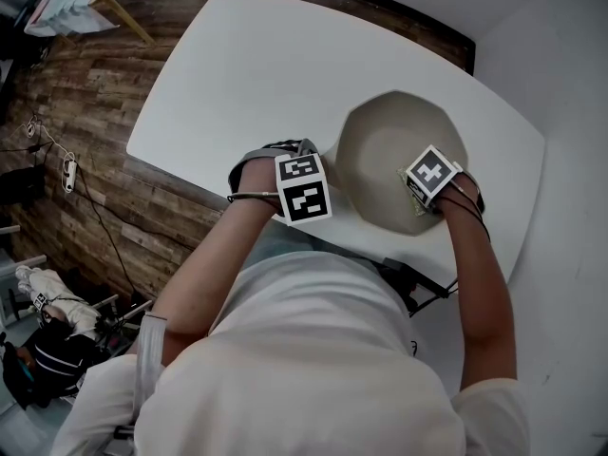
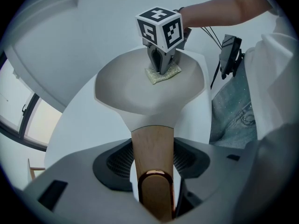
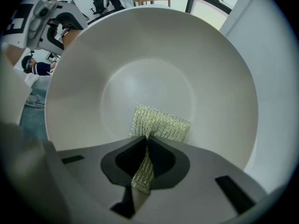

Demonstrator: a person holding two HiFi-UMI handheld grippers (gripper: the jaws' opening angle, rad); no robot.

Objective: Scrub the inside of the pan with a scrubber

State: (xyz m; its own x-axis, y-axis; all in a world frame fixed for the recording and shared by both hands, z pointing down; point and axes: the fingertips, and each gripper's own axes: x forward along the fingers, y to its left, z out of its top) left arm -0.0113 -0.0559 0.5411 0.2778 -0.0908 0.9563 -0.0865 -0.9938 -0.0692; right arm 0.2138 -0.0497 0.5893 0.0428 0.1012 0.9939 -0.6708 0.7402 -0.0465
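Observation:
A cream pan sits on the white table, close to its near edge. Its light wooden handle runs toward me, and my left gripper is shut on it from both sides. A yellow-green mesh scrubber lies on the pan's floor, near the wall closest to me. My right gripper points down into the pan and is shut on a pinched fold of the scrubber. In the left gripper view the right gripper stands upright over the scrubber.
The table's near edge runs just behind the pan, against my body. Wooden floor with a power strip and cables lies to the left. A black device hangs at my waist.

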